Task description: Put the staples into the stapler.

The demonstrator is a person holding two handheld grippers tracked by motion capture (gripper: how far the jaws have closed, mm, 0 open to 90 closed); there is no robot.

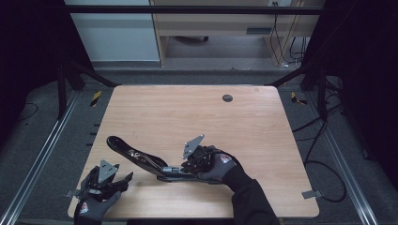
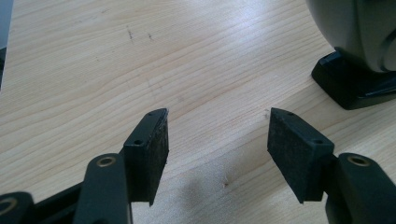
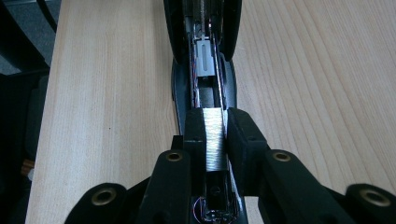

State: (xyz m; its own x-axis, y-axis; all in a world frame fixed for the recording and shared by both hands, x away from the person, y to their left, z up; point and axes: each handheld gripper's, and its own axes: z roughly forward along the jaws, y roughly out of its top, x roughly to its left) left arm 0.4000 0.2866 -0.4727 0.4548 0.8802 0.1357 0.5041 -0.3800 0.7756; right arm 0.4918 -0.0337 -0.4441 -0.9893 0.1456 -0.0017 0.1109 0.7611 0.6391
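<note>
A black stapler (image 1: 141, 158) lies swung open on the wooden table (image 1: 187, 117), its lid stretched toward the left. In the right gripper view its metal channel (image 3: 205, 65) runs away from the jaws. My right gripper (image 3: 215, 135) is shut on a silver strip of staples (image 3: 214, 140) and holds it over the near end of that channel; in the high view this gripper (image 1: 187, 166) sits at the stapler's right end. My left gripper (image 2: 217, 140) is open over bare wood with nothing between its pads; it rests near the table's front left (image 1: 124, 180). A piece of the stapler (image 2: 355, 51) appears at the upper right of the left gripper view.
A round cable hole (image 1: 227, 98) sits at the table's far side. Bare wood spreads across the far and right parts of the tabletop. Metal rails (image 1: 42, 154) run along the floor on both sides, and cables (image 1: 324, 140) lie on the right.
</note>
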